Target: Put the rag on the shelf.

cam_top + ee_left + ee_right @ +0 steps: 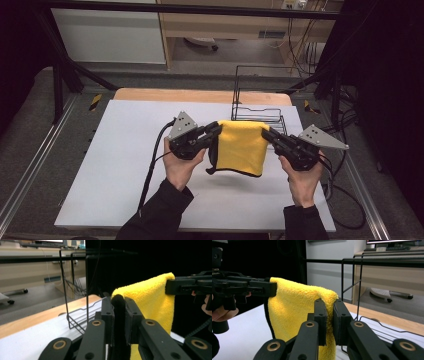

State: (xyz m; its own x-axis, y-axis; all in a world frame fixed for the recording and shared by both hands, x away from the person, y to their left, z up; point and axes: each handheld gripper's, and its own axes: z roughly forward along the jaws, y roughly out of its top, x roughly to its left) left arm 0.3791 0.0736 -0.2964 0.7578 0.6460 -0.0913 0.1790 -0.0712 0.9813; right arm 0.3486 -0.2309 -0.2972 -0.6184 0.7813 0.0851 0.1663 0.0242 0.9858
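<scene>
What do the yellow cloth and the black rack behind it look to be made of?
Yellow cloth: soft looped pile, likely microfibre or terry, with a black hem; it drapes limply between the grippers. Rack: thin black wire, probably coated metal, matte, with an open see-through frame.

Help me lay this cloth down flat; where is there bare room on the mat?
The white mat is bare left of the left gripper, and along the near edge below the yellow cloth. It is crowded at the far right, where the black wire rack stands behind the right gripper.
</scene>
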